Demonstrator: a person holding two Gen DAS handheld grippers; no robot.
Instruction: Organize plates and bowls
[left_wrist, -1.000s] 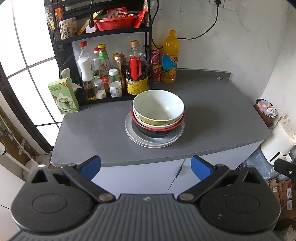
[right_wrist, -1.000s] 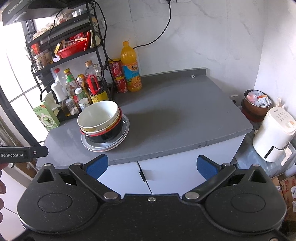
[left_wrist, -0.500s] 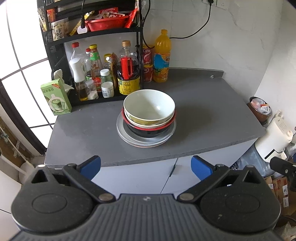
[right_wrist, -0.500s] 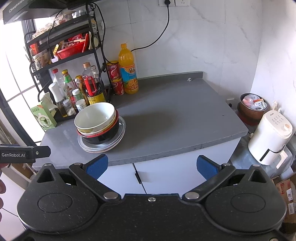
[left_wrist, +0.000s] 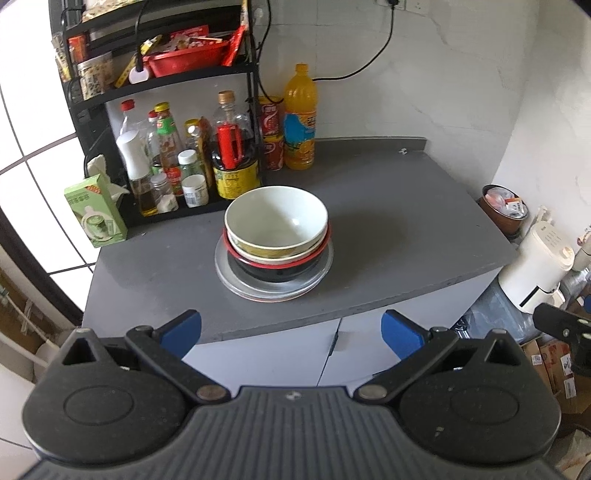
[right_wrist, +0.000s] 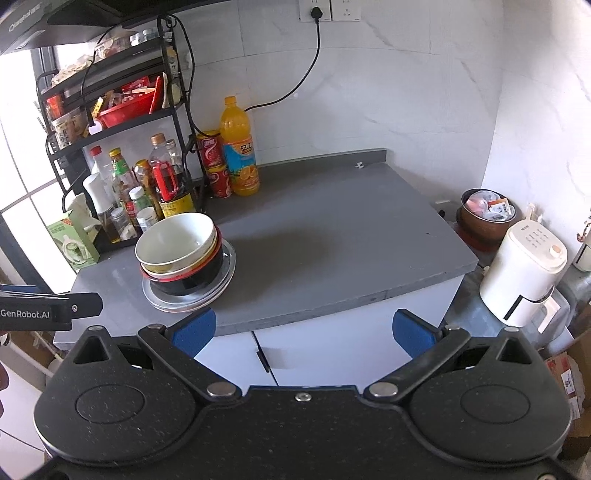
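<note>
Both claws hang in front of the near edge of the grey surface (left_wrist: 388, 206), off it and level with the white cabinet doors (right_wrist: 332, 343) below. The left claw (left_wrist: 291, 332) has its blue-padded fingers spread wide apart and holds nothing; it faces the stack head-on. The right claw (right_wrist: 303, 330) is likewise wide apart and empty, set further right, so the stack sits to its left.

The stack stands toward the left of the surface, near its front edge: a cream bowl (left_wrist: 277, 221) nested in a white bowl, in a black bowl with a red rim (left_wrist: 280, 267), on grey plates (left_wrist: 273, 288).

Just behind the stack is a black wire rack (left_wrist: 162, 85) crowded with sauce bottles and jars, a green tissue box (left_wrist: 96, 214) to its left. An orange drink bottle (left_wrist: 300, 118) and stacked red cans (left_wrist: 271, 133) stand at the far wall. The surface's right half is bare. Off its right end are a white appliance (right_wrist: 524, 273) and a brown bin (right_wrist: 484, 218).
</note>
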